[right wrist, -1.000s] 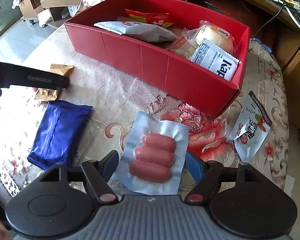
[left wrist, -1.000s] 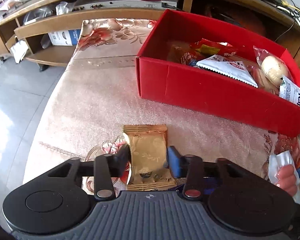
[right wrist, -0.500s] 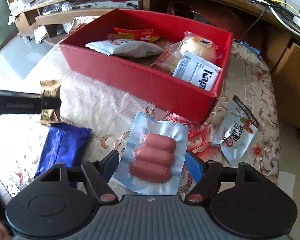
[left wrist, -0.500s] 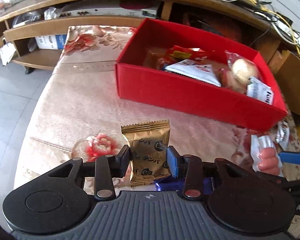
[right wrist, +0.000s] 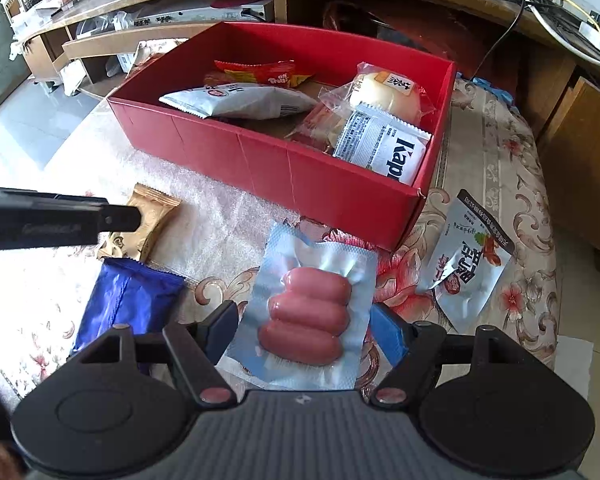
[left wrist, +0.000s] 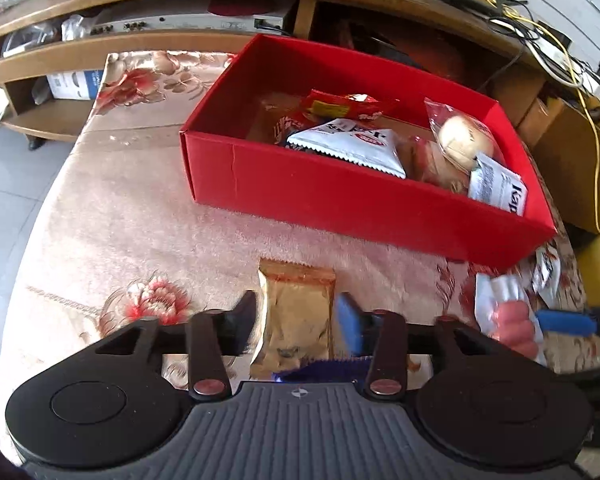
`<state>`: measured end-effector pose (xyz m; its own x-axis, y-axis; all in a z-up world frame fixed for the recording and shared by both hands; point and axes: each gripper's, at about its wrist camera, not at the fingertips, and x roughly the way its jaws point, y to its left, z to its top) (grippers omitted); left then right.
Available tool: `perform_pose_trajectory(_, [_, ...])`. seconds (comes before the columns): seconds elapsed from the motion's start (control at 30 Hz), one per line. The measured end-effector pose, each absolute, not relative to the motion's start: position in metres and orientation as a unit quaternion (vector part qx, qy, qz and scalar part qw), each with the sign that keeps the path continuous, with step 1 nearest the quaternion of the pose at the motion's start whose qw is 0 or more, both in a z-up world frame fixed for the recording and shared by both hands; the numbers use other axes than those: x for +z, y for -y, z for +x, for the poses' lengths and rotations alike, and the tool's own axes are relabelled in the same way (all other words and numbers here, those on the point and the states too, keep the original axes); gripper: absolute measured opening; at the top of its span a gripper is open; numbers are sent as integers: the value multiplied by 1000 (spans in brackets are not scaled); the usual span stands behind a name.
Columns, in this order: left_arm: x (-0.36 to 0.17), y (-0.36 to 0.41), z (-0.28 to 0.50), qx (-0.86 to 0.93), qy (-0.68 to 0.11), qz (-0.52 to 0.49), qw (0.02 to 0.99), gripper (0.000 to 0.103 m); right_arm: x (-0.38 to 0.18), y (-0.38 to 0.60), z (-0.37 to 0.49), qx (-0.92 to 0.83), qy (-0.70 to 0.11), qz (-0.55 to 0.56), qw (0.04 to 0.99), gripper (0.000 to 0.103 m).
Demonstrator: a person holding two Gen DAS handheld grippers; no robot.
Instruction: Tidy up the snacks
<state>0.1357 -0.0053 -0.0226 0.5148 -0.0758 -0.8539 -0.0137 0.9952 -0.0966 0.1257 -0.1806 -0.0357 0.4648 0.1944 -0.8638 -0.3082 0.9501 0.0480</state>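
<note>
A: What's on my left wrist view?

B: The left gripper (left wrist: 296, 316) has just been opening. The gold packet (left wrist: 296, 312) hangs between its jaws, with a gap on both sides, so the pads no longer press it. It sits in front of the near wall of the red box (left wrist: 340, 196), outside it, over the floral tablecloth (left wrist: 120, 216). Inside the box lie a white sachet (left wrist: 352, 144), a red packet (left wrist: 340, 108) and a wrapped bun (left wrist: 460, 140).

A: And my right wrist view?

B: My right gripper (right wrist: 304, 326) stands about half open with the sausage pack (right wrist: 306, 312) between its fingers; the pack's edges reach both pads, so I take it as held. It's in front of the box's near right corner. A blue packet (right wrist: 128, 300) lies left of it, a grey pouch (right wrist: 468, 256) just right of the box.
</note>
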Motion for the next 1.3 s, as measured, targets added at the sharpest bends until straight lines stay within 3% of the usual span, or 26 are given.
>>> perform_pose_trajectory(0.03, [-25, 8, 138, -17, -493, -40, 869, 67, -36, 180, 126, 148, -496, -58, 854, 77])
perform_pose_trajectory(0.13, [-35, 20, 145, -20, -504, -21, 863, 67, -37, 177, 126, 151, -498, -61, 852, 77])
perform_pose_trajectory(0.2, [-42, 23, 146, -15, -509, -9, 861, 63, -38, 176, 127, 152, -500, -62, 851, 77])
perform_pose_trajectory(0.27, [-40, 25, 143, -15, -507, 9, 862, 48, -39, 176, 128, 152, -500, -64, 850, 77])
perform_pose_trajectory(1.23, [15, 28, 117, -71, -449, -49, 890, 47, -8, 178, 126, 147, -446, -41, 882, 76])
perform_pose_trajectory(1.3, [18, 28, 116, -75, -445, -51, 891, 47, -5, 178, 125, 147, -441, -41, 884, 64])
